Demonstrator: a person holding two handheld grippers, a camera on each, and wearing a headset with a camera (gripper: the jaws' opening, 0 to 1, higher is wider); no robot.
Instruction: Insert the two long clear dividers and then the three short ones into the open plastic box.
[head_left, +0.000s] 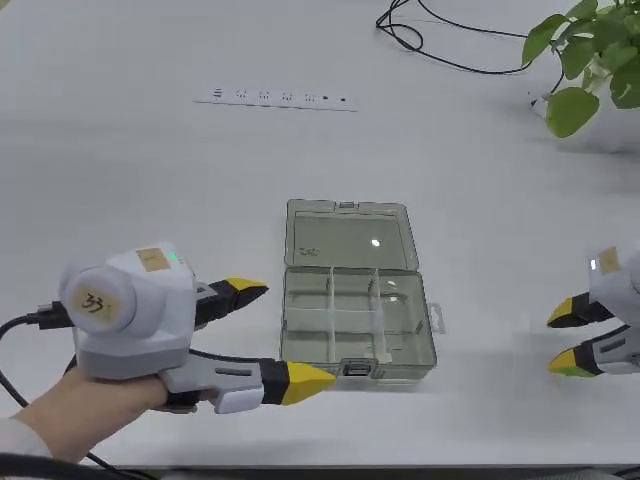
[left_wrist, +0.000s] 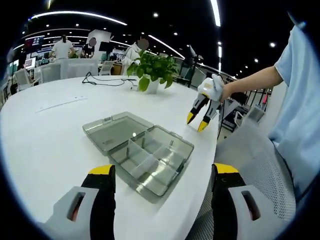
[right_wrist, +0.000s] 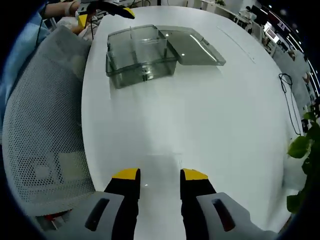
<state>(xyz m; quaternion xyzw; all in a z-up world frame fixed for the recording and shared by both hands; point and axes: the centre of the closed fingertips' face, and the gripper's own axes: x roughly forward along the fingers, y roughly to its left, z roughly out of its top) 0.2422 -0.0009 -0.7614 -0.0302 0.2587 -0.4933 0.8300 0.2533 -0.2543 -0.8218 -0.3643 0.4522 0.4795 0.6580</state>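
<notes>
Bright overhead strip lights cast soft shadows and glint on the box lid; fisheye edges bend.

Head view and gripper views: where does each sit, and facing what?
Head view: on the headset, looking down at the open plastic box; left hand-held gripper, right hand-held gripper, a hand.
Left gripper view: on the left one, facing the box; own jaws, an arm.
Right gripper view: on the right one, facing the box; own jaws.
Shared: all three see the box.
</notes>
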